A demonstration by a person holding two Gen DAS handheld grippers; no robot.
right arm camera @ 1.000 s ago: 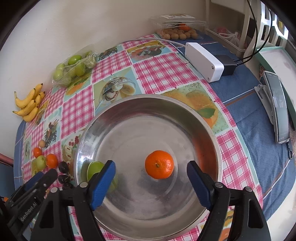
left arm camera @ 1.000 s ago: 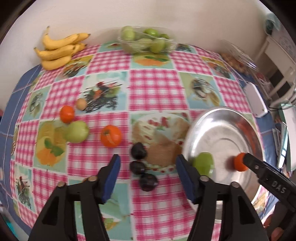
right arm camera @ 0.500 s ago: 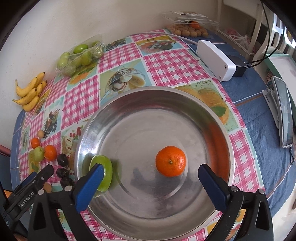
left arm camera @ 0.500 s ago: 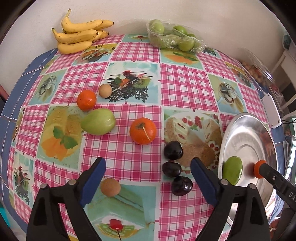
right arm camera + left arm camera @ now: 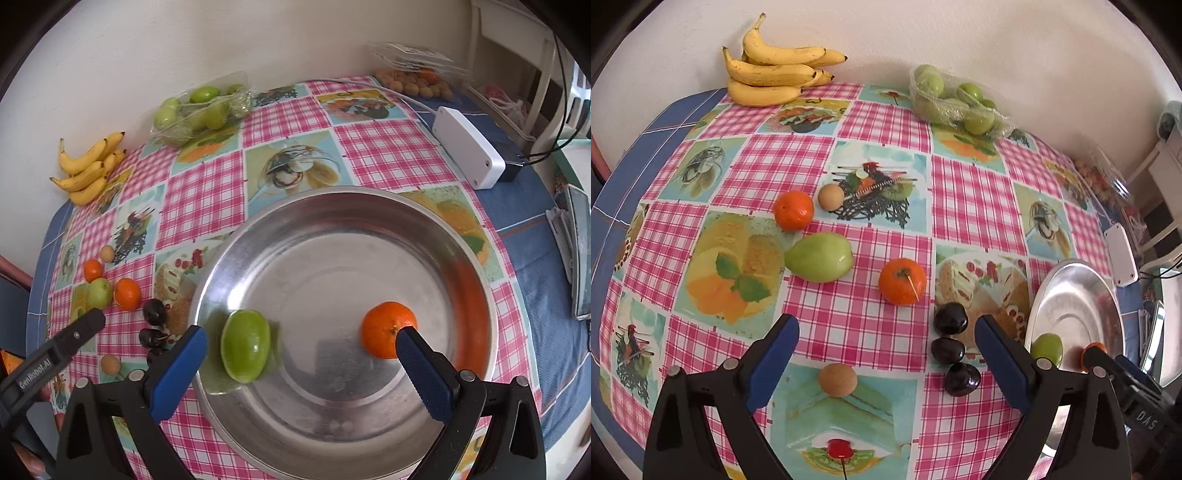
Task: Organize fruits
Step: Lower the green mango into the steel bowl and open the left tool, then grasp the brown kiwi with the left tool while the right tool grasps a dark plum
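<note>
A steel bowl [image 5: 369, 206] holds a green fruit [image 5: 245, 345] and a tangerine [image 5: 388, 332]. My right gripper [image 5: 301, 363] is open and empty above the bowl's near side. My left gripper [image 5: 886, 354] is open and empty above the checked tablecloth. Ahead of it lie a tangerine [image 5: 902, 281], a green fruit [image 5: 819, 257], a second tangerine [image 5: 793, 210], three dark plums [image 5: 950, 318] and two small tan fruits [image 5: 837, 379]. The bowl [image 5: 1075, 295] shows at the right of the left wrist view.
Bananas [image 5: 772, 74] and a bag of green fruit [image 5: 956, 99] lie at the table's back by the wall. A white box [image 5: 469, 151] with cables, a tray of small brown fruits [image 5: 413, 83] and a phone [image 5: 580, 254] lie on the right.
My left gripper has swung left and back from the bowl toward the loose fruit. My right gripper has drawn back over the bowl; the green fruit now lies between its fingers.
</note>
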